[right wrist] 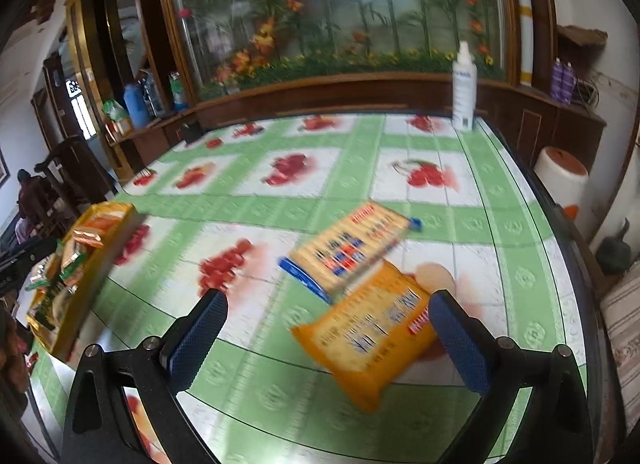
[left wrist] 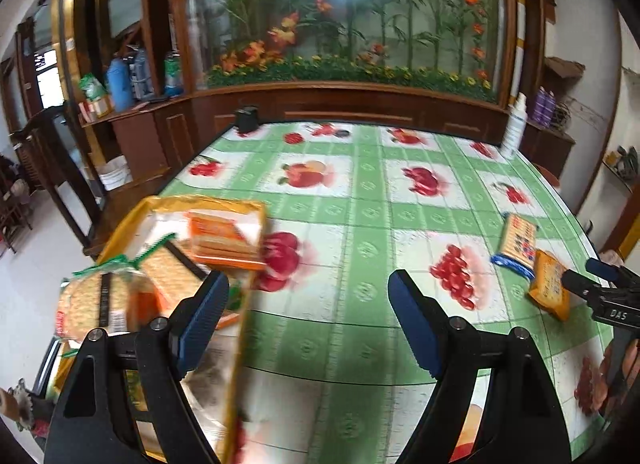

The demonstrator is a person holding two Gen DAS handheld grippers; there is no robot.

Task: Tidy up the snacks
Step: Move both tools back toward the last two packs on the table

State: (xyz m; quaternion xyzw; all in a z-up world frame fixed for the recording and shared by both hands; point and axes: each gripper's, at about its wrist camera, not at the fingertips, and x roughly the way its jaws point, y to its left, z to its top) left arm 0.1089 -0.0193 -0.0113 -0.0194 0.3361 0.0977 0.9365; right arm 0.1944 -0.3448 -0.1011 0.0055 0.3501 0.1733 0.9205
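A yellow box [left wrist: 240, 344] at the table's left edge holds several cracker packets [left wrist: 224, 240]. My left gripper [left wrist: 308, 284] is open and empty; its left finger sits over the box and its right finger over the tablecloth. In the right wrist view an orange-yellow snack packet [right wrist: 368, 340] lies on the table between the fingers of my right gripper [right wrist: 328, 300]. That gripper is open, with the packet close to its right finger. A blue-ended cracker packet [right wrist: 348, 248] lies just beyond, touching it. The box [right wrist: 100, 232] shows at far left there. The left wrist view shows the right gripper [left wrist: 580, 272] at the orange-yellow packet [left wrist: 550, 284].
A green checked tablecloth [left wrist: 360, 200] with fruit prints covers the table. A white spray bottle [right wrist: 464, 84] stands at the far right corner, a small black object [left wrist: 246, 118] at the far left edge. A white stool with an orange top [right wrist: 560, 172] stands beside the table's right edge.
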